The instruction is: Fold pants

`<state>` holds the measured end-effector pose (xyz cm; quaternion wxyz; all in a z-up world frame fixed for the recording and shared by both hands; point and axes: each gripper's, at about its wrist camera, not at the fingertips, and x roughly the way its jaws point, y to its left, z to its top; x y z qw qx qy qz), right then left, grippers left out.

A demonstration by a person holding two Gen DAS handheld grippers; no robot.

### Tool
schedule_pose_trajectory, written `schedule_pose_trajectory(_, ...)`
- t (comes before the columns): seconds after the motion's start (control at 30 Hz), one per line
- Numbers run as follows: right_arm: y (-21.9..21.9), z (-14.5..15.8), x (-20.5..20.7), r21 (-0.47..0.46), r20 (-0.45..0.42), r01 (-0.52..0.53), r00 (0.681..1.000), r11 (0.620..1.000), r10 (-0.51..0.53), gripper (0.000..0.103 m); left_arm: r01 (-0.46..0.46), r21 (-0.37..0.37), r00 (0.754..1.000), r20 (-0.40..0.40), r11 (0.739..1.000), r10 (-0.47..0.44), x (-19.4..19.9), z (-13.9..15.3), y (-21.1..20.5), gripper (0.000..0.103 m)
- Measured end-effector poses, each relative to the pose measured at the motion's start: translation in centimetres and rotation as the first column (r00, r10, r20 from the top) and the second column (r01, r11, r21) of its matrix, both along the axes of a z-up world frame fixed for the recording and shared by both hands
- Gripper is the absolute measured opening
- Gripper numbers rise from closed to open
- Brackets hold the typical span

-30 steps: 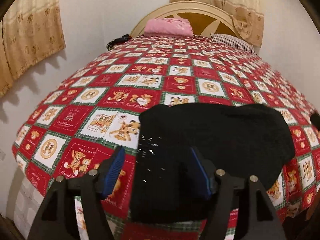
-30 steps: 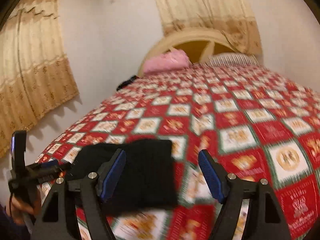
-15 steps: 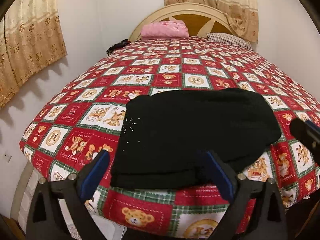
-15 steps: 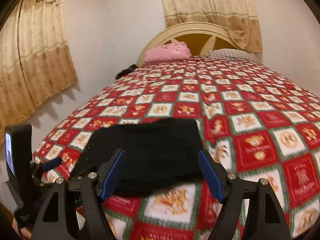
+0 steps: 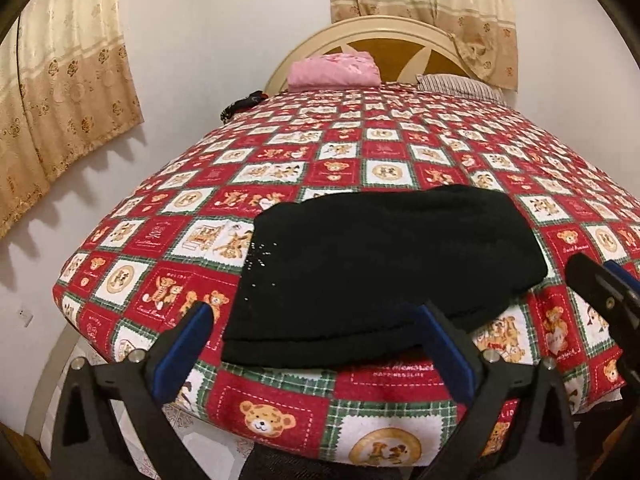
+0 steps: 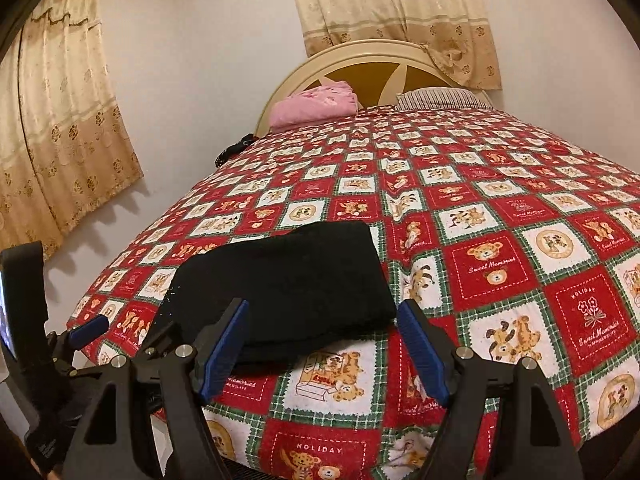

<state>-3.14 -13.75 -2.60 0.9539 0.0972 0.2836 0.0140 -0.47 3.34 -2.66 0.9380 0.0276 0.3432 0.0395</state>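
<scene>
The black pants (image 5: 380, 272) lie folded in a compact rectangle on the red teddy-bear bedspread (image 5: 360, 168), near the foot edge of the bed; they also show in the right wrist view (image 6: 288, 292). My left gripper (image 5: 316, 356) is open and empty, held just off the near edge of the pants. My right gripper (image 6: 324, 350) is open and empty, off the pants' near right corner. The right gripper shows at the right edge of the left wrist view (image 5: 604, 304). The left gripper shows at the left edge of the right wrist view (image 6: 80, 334).
A pink folded blanket (image 5: 334, 70) and a striped pillow (image 5: 456, 84) lie at the headboard (image 5: 384, 36). A small dark object (image 5: 240, 106) sits at the bed's far left edge. Curtains (image 5: 60, 112) hang on the left wall and behind the headboard. Floor lies below the bed's foot edge.
Both grippers have pulled back from the pants toward the foot of the bed. The left gripper, which straddled the pants' near edge, is now clear of them. The pants lie still.
</scene>
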Motion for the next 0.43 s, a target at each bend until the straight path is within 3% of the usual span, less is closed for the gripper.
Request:
schedule_pose_trajectory(0.13, -0.16, -0.33, 0.16, 0.007, -0.014, 0.006, 1.0, 1.0, -0.006, 0.077, 0.019, -0.026, 1.0, -0.013, 0.999, -0.019, 0.02, -0.26, -0.06, 0.103)
schedule_pose_trajectory(0.43, -0.04, -0.59, 0.36, 0.012, -0.023, 0.009, 1.0, 1.0, -0.008, 0.077, 0.016, -0.004, 1.0, -0.01, 1.0, -0.016, -0.03, -0.28, -0.35, 0.103)
